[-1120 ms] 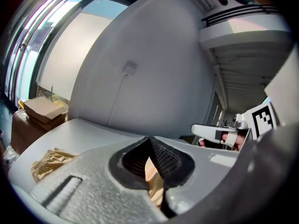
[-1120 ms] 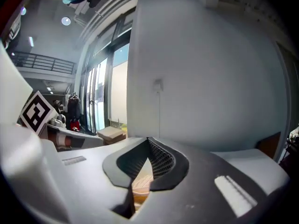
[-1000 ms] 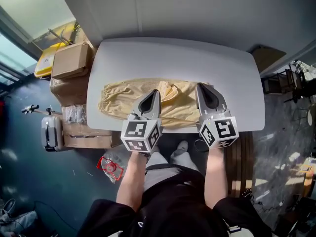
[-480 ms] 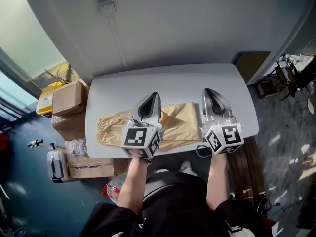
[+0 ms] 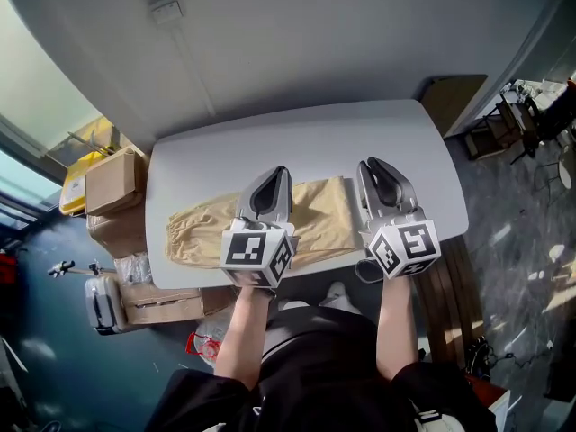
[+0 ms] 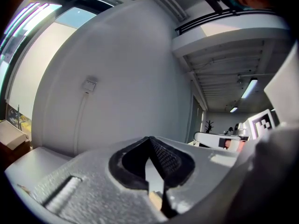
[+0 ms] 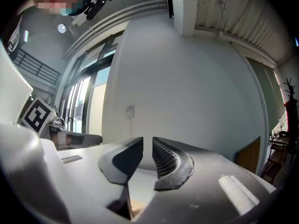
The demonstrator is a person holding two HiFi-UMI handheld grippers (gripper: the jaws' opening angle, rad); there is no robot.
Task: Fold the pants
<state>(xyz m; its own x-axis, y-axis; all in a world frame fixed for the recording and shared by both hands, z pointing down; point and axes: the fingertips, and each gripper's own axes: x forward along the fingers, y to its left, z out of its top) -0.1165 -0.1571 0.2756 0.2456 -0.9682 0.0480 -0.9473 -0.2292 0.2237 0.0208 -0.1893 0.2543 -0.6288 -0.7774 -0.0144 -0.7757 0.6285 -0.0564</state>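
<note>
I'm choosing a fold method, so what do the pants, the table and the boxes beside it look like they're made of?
Pants: thin, soft woven cloth, matte tan; it wrinkles and gathers at one end.
Table: smooth, hard, pale grey top, possibly laminate; even, unmarked surface.
Boxes: plain brown cardboard, matte, with straight edges.

Left tool (image 6: 149,141), jaw tips meeting, sliver of tan pants (image 6: 155,200) low between them, pale counter (image 6: 28,158) beyond, small box (image 6: 89,85) on white wall (image 6: 135,64)

No readable text, labels or numbers
</note>
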